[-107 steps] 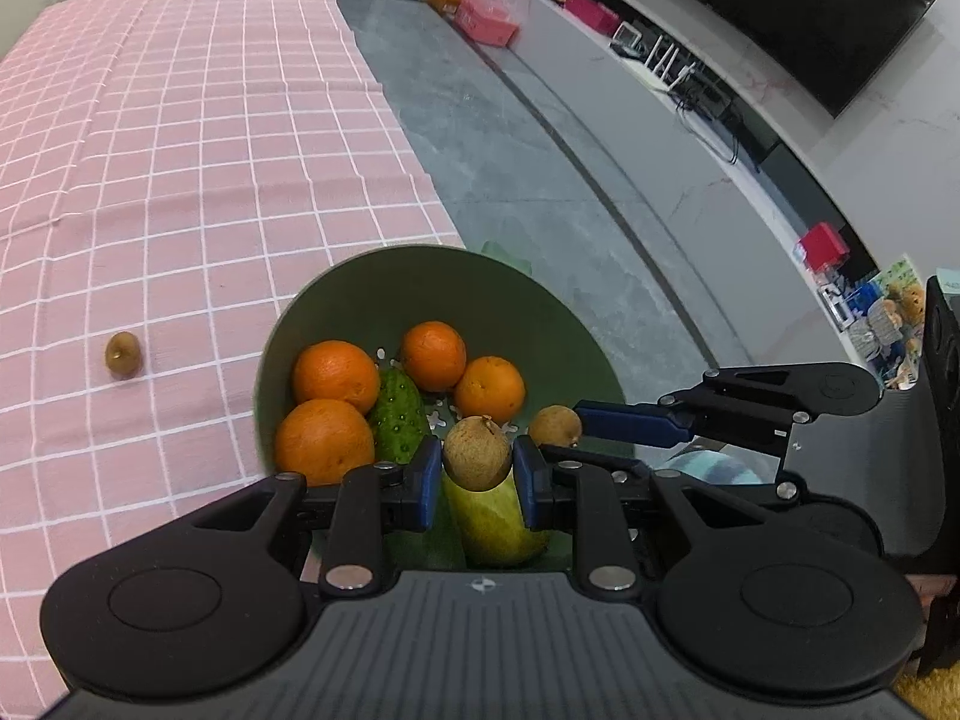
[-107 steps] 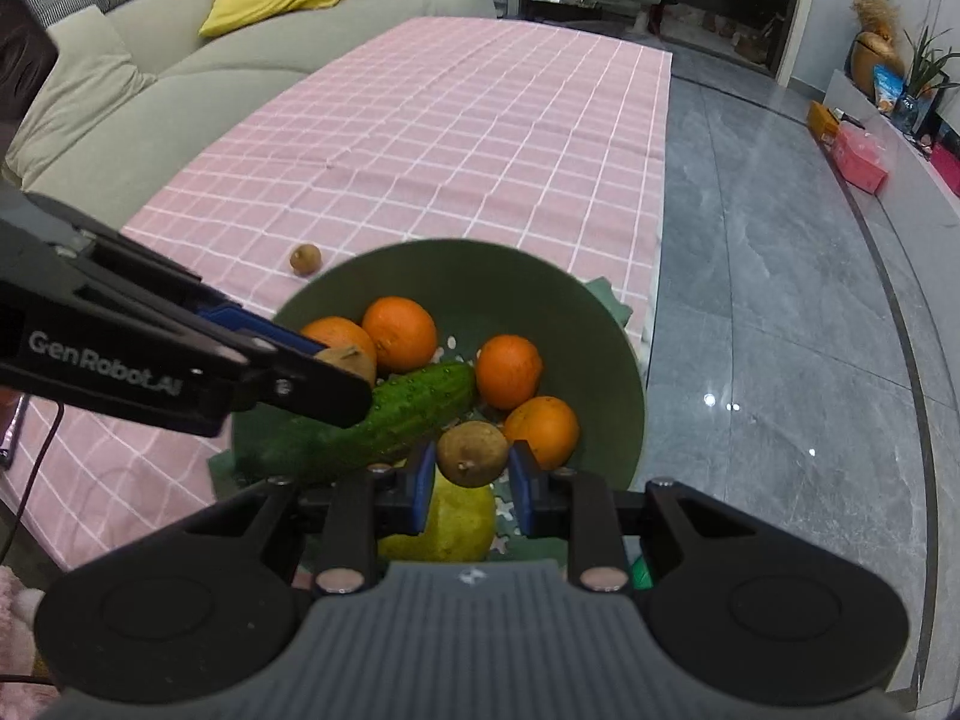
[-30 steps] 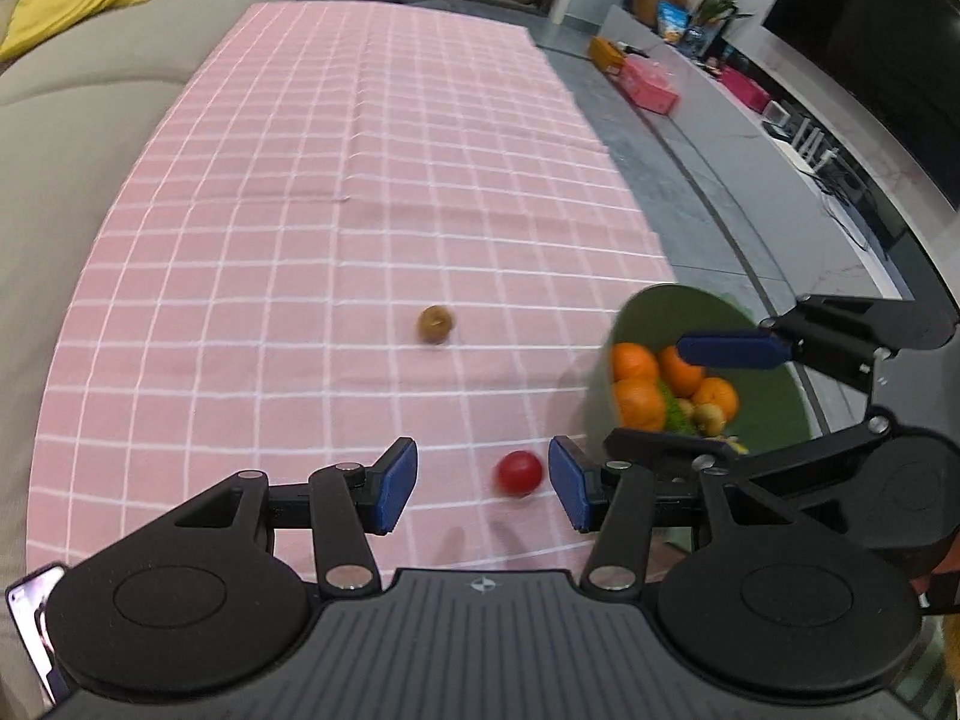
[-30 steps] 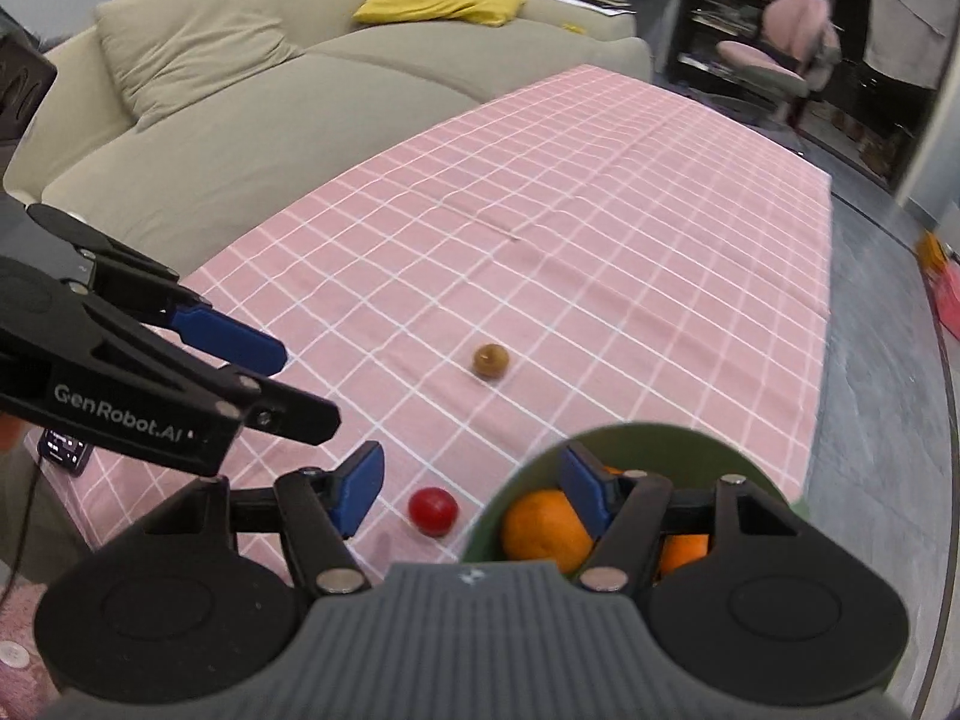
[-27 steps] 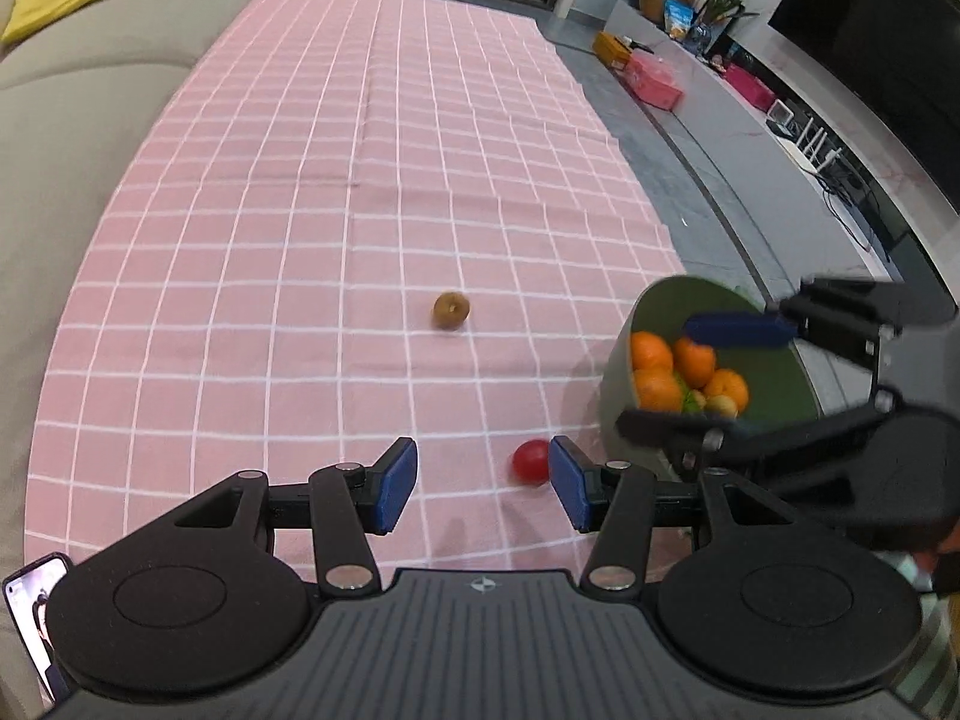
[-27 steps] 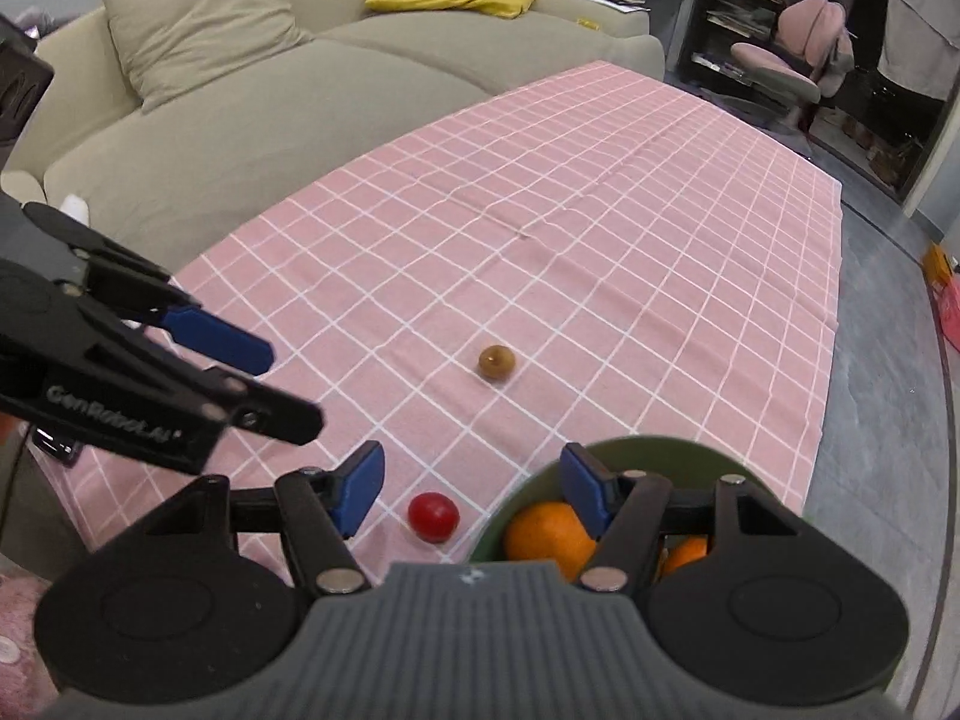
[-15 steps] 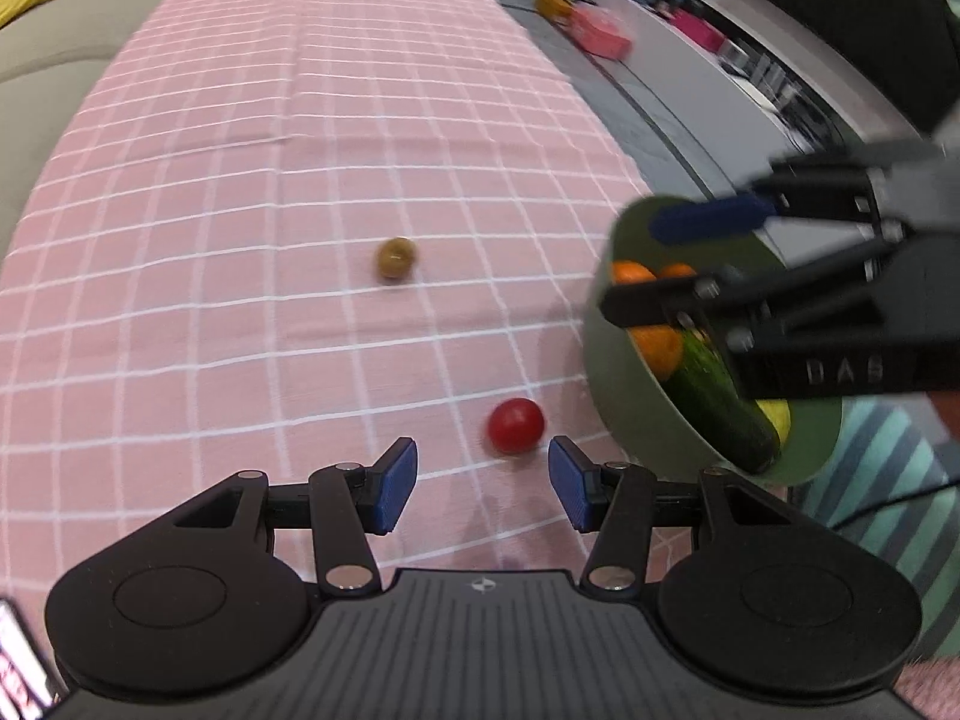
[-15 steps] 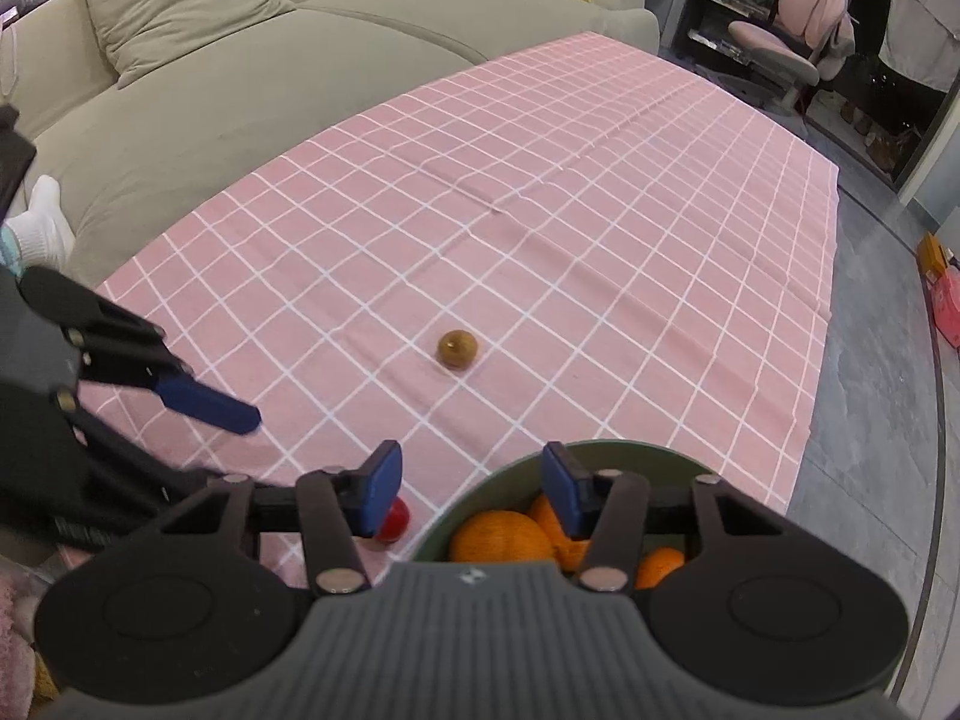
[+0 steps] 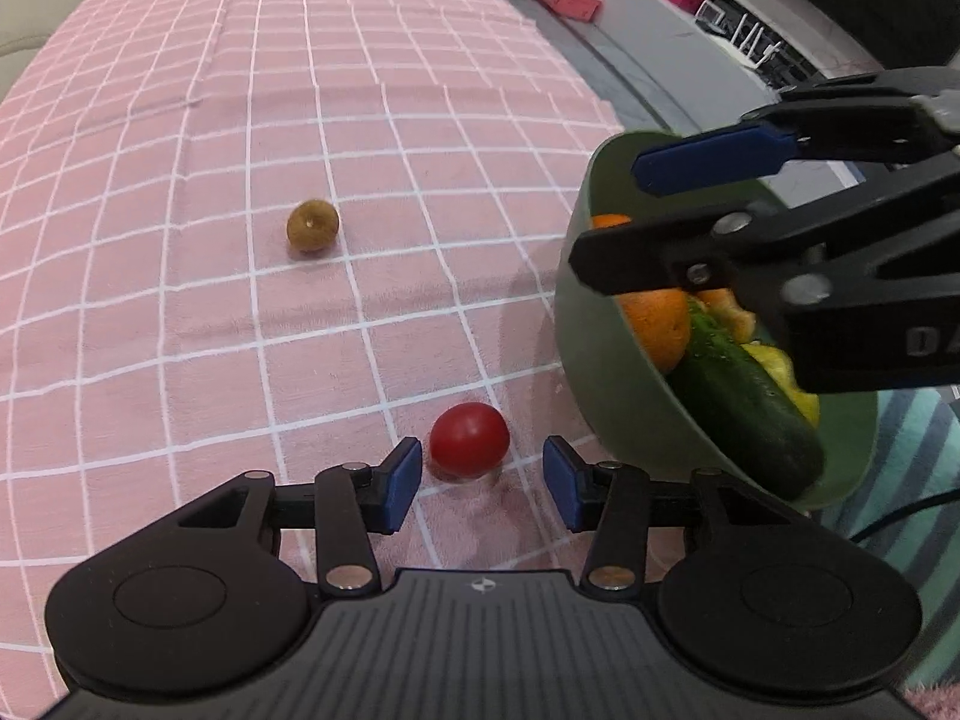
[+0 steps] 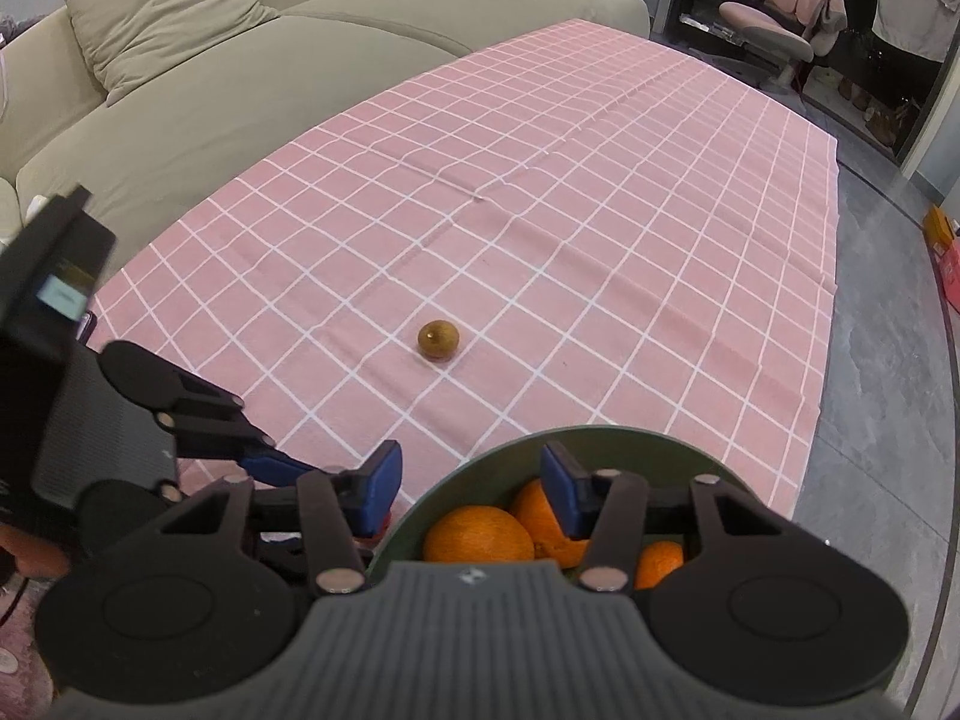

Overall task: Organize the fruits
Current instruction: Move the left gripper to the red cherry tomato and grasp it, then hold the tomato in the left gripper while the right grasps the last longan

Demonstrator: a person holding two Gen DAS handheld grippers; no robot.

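Note:
A small red tomato [image 9: 469, 439] lies on the pink checked tablecloth [image 9: 180, 276], just ahead of my open, empty left gripper [image 9: 480, 483], between its blue fingertips. A brown round fruit [image 9: 312, 225] lies farther out on the cloth; it also shows in the right wrist view [image 10: 438, 340]. A green bowl [image 9: 606, 384] at the right holds oranges [image 10: 478, 535], a cucumber [image 9: 744, 408] and a yellow fruit. My right gripper [image 10: 471, 480] is open and empty, hovering over the bowl's near rim [image 10: 456, 480].
The bowl stands at the cloth's right corner, by the table edge, with grey floor [image 10: 888, 396] beyond. A beige sofa [image 10: 180, 72] runs along the far left side. The right gripper's arm [image 9: 810, 228] reaches over the bowl in the left wrist view.
My left gripper has come down and closer to the red tomato, which now sits between its fingertips. The right gripper stays open over the bowl. Earlier, both grippers released brown fruits into the bowl.

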